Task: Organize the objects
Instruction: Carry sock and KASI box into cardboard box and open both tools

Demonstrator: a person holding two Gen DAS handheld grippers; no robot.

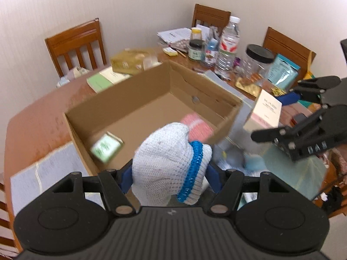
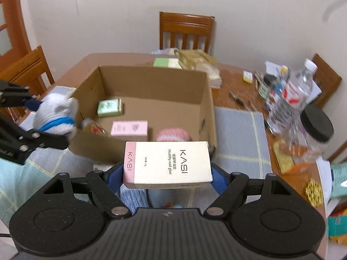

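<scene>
Centrally in both views sits the open cardboard box on the desk, its top wide open and much of its floor bare. In the left wrist view the left claw is clamped on a white knit glove with a blue cuff band, held low in the middle of the frame just over the box's near rim; the glove hides the fingertips and part of the box floor. In the right wrist view the right claw grips a cream KASI nail glue box by its two ends, lying flat at lower centre, just in front of the box's near wall and covering part of that rim. Inside the box lie a green packet toward the upper left of the floor, a pink carton near the front wall, and a pink knit item, half hidden behind the KASI box. A small bottle-like thing at the box's left edge is too blurred to identify. Right of the box a grey placemat leaves open surface; beyond it, at the right of the frame, bottles and a black-lidded jar crowd together, smeared by motion. At upper centre stands a wooden chair against the wall.
</scene>
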